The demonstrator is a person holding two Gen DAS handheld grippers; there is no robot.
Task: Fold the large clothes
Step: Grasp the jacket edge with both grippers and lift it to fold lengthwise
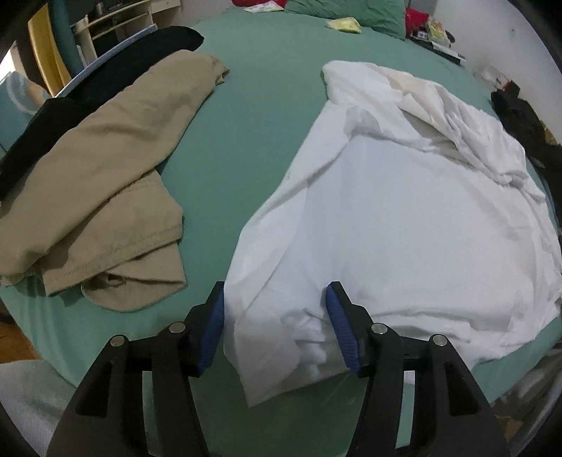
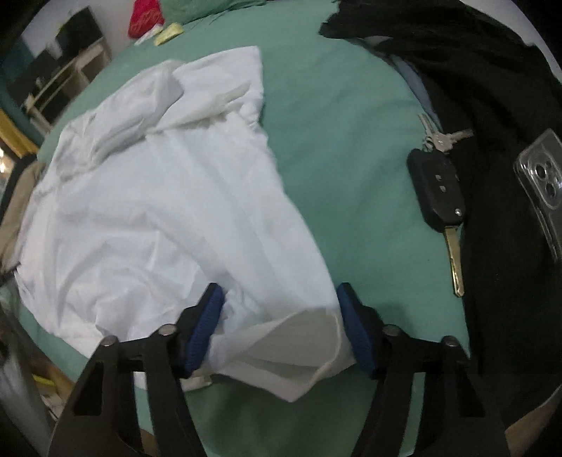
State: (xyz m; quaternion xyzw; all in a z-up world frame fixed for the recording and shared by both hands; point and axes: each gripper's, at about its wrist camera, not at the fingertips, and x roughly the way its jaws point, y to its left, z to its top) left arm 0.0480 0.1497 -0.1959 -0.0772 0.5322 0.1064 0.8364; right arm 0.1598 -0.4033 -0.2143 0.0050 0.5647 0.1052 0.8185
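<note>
A large white shirt (image 1: 404, 211) lies spread and rumpled on the green bed sheet (image 1: 263, 116). My left gripper (image 1: 275, 295) is open, its blue pads on either side of the shirt's near left corner. In the right wrist view the same white shirt (image 2: 158, 197) fills the left half. My right gripper (image 2: 281, 298) is open, with the shirt's near right corner lying between its blue pads.
A tan garment (image 1: 98, 182) lies crumpled on the left over a black one (image 1: 116, 66). Green pillow (image 1: 351, 14) at the far end. On the right lie a car key (image 2: 439, 190), a phone (image 2: 544, 182) and a black cloth (image 2: 491, 105).
</note>
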